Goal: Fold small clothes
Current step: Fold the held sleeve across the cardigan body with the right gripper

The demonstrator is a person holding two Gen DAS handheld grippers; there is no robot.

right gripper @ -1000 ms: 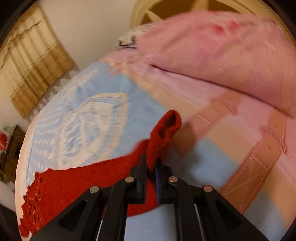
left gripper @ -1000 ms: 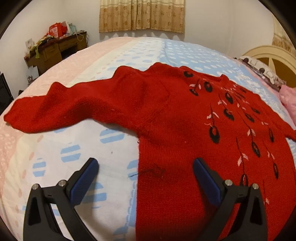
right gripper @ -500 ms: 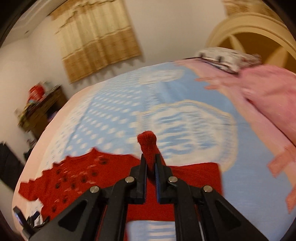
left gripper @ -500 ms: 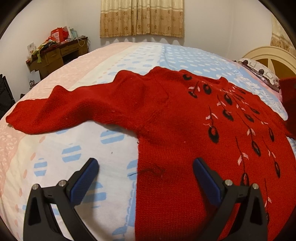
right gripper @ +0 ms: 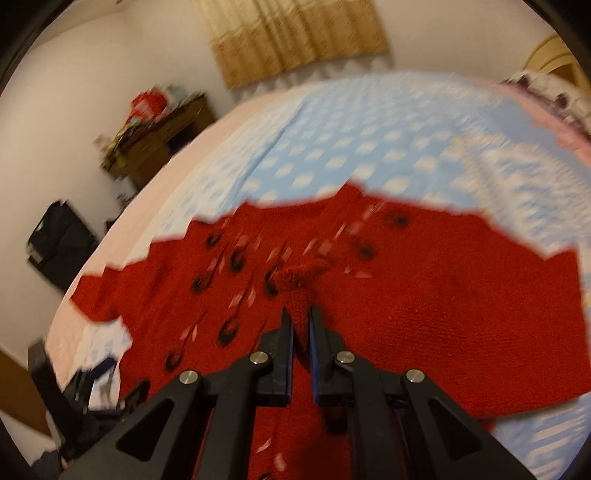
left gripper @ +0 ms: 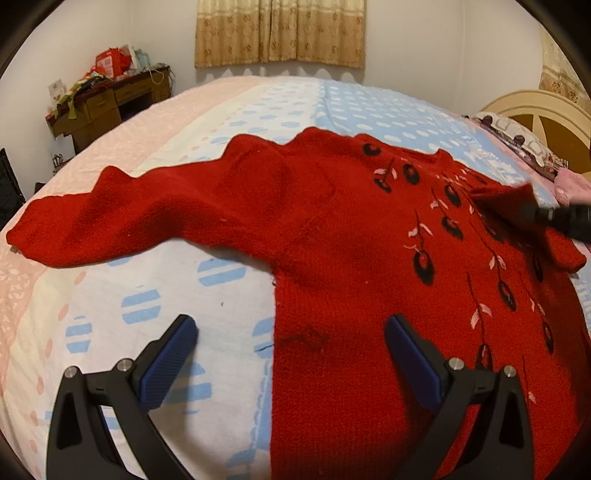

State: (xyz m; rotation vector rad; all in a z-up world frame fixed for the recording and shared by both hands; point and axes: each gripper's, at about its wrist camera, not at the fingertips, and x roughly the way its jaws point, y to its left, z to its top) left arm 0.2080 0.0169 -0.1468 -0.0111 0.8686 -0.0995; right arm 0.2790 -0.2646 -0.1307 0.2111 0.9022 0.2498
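Observation:
A red knit sweater with black and pink flowers lies spread on the bed, its left sleeve stretched out to the left. My left gripper hovers open over the sweater's lower left edge, with nothing between its blue pads. My right gripper is shut on the cuff of the right sleeve, which it holds over the sweater's flowered front. In the left wrist view the right gripper shows as a dark blur at the right edge, with the sleeve folded across the body.
The bed sheet is pink, white and blue with dots. A cluttered wooden desk stands at the back left, a curtain hangs behind, and a headboard and a pink pillow are at the right.
My right gripper has swept the right sleeve from beside the pink pillow across onto the sweater's front, rolling as it went. The left gripper has stayed where it was, open.

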